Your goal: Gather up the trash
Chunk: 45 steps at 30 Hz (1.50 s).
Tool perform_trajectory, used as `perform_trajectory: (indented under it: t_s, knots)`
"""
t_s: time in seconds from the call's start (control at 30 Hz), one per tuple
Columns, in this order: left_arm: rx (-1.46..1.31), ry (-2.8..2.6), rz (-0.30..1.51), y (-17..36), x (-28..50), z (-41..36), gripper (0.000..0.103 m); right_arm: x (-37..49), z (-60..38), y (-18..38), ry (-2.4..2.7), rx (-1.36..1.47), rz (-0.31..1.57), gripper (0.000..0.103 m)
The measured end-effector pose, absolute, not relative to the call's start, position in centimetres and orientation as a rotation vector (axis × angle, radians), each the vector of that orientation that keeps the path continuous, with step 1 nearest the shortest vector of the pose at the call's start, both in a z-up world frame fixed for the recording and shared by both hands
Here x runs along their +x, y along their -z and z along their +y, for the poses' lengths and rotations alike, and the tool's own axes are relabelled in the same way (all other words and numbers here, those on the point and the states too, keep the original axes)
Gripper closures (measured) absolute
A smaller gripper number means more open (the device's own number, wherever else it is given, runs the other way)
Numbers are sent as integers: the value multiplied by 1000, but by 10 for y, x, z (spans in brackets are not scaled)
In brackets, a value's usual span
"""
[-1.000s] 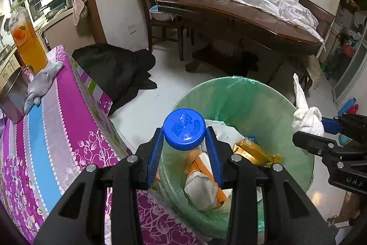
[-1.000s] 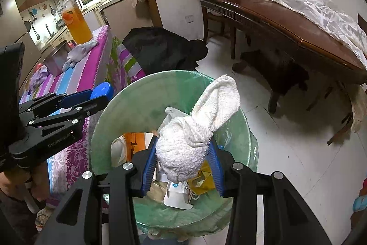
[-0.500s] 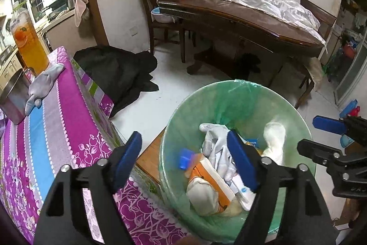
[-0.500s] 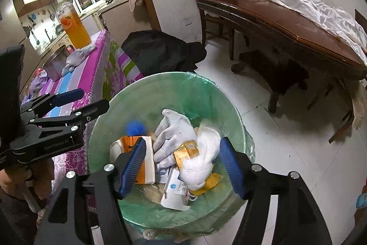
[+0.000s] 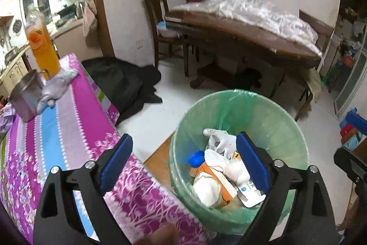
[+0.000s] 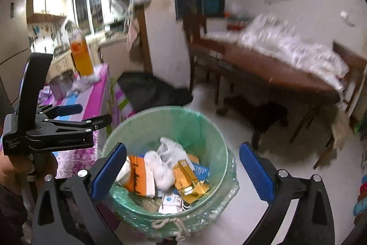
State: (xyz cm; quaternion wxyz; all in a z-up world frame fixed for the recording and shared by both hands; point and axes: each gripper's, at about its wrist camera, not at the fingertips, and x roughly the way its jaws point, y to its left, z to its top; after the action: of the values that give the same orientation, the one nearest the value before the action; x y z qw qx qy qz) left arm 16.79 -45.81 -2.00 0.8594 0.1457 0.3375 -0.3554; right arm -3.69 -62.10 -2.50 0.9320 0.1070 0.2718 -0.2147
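Note:
A trash bin with a green liner (image 5: 259,107) (image 6: 201,130) stands on the floor beside the table. Inside it lie a bottle with a blue cap (image 5: 196,158), an orange and white carton (image 6: 137,172), white cloths (image 5: 221,141) (image 6: 164,162) and a yellow carton (image 6: 187,178). My left gripper (image 5: 183,163) is open and empty above the bin's left rim; it also shows in the right wrist view (image 6: 88,116). My right gripper (image 6: 182,170) is open and empty above the bin.
A table with a purple flowered cloth (image 5: 52,130) is on the left, holding a steel pot (image 5: 23,95), a grey cloth (image 5: 57,86) and an orange drink bottle (image 5: 43,47). A black garment (image 5: 128,82) lies on the floor. A wooden table (image 5: 252,38) stands behind.
Both grippers opened: the blue-capped bottle and the white cloth dropped into the bin. Both grippers have since drawn back and up from the bin.

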Motion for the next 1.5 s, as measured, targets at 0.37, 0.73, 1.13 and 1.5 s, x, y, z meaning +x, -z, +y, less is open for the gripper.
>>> perform_trajectory:
  t_s: [0.37,0.73,1.13,1.5]
  knots:
    - [204,736,475,-14,96,-382,6,-117,-548,10,587,152,337,5]
    - [194,807,410,-7,28,-348,6,-178,-497,21,615,149,292,5]
    - [137,842,356,1,-9,-311,6,-232,-462,20,662,112,152,5]
    - [154,886,311,16,-33,-306,6,-252,-448,46,698,115,130,5]
